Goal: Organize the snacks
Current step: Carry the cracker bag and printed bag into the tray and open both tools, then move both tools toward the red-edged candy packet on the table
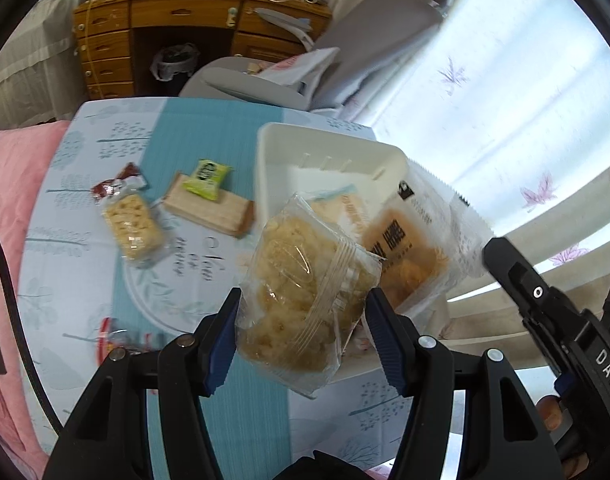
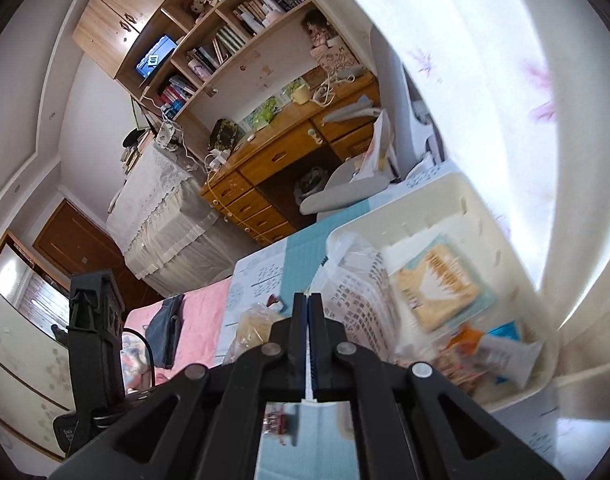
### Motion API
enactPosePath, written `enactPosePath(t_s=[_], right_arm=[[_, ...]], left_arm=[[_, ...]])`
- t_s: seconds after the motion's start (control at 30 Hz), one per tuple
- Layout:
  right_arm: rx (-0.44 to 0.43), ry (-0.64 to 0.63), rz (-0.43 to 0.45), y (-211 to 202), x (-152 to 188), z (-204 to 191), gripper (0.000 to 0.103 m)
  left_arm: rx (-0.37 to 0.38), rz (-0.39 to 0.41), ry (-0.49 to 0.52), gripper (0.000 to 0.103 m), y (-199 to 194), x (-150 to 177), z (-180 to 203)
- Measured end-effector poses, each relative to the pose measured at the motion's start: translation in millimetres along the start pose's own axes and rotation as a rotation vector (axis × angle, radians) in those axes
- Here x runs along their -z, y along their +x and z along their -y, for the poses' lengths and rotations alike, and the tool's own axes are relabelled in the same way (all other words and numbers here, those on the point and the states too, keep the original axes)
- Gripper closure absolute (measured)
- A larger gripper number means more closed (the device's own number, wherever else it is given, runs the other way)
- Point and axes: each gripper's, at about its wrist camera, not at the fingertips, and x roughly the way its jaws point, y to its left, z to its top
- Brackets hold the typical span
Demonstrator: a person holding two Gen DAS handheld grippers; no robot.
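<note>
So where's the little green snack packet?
In the left wrist view, the green packet lies on a tan wafer pack on the table, left of the white bin.

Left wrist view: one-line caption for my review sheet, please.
Left tool holds a clear snack pack near the white bin; three snacks remain on the table.

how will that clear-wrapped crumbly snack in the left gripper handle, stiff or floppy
The clear-wrapped snack probably holds its shape: it stands up between the left gripper pads without drooping. Its film looks crinkly and slick, so it may slip. The lumpy, crumbly filling likely breaks under a hard squeeze.
</note>
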Motion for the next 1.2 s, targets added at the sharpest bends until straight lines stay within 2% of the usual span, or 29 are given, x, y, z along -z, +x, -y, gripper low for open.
enactPosePath(t_s=[0.27, 0.33, 0.4, 0.47, 0.53, 0.67, 0.8, 0.93, 1.07, 1.2], right_arm=[[0.071, -0.054, 0.051, -16.8, -16.6, 25.3, 0.102], [0.087, -0.048, 0.054, -18.4, -19.6, 33.0, 0.102], [0.123, -0.03, 0.047, -17.4, -21.7, 41.7, 0.098], [0.153, 0.013, 0.022, -13.8, -23.2, 52.8, 0.097], [0.142, 0.031, 0.018, -13.6, -23.7, 57.6, 0.097], [0.158, 0.03, -0.018, -6.2, -23.0, 56.4, 0.097], [0.161, 0.057, -0.058, 2.3, -16.9, 56.6, 0.091], [0.156, 0.062, -0.093, 9.0, -8.3, 52.1, 0.09], [0.153, 0.047, -0.124, 15.2, 7.1, 37.6, 0.076], [0.158, 0.017, -0.153, 18.8, 24.2, 19.9, 0.076]], left_arm=[[0.015, -0.014, 0.066, 0.043, 28.6, -1.6, 44.6], [0.004, -0.022, 0.091, 0.037, 36.5, -4.1, 53.9], [-0.011, -0.031, 0.104, 0.019, 42.5, -6.1, 60.5], [-0.014, -0.028, 0.114, 0.019, 44.0, -6.5, 65.1], [-0.015, -0.03, 0.114, 0.017, 44.5, -5.2, 66.7], [-0.02, -0.05, 0.079, 0.015, 46.1, -0.5, 59.4], [-0.031, -0.057, 0.039, 0.015, 41.4, 8.9, 44.4], [-0.046, -0.06, 0.007, 0.015, 34.3, 21.3, 26.7], [-0.043, -0.054, -0.025, 0.015, 22.7, 35.8, 7.9], [-0.048, -0.058, -0.033, 0.015, 11.9, 52.1, -14.5]])
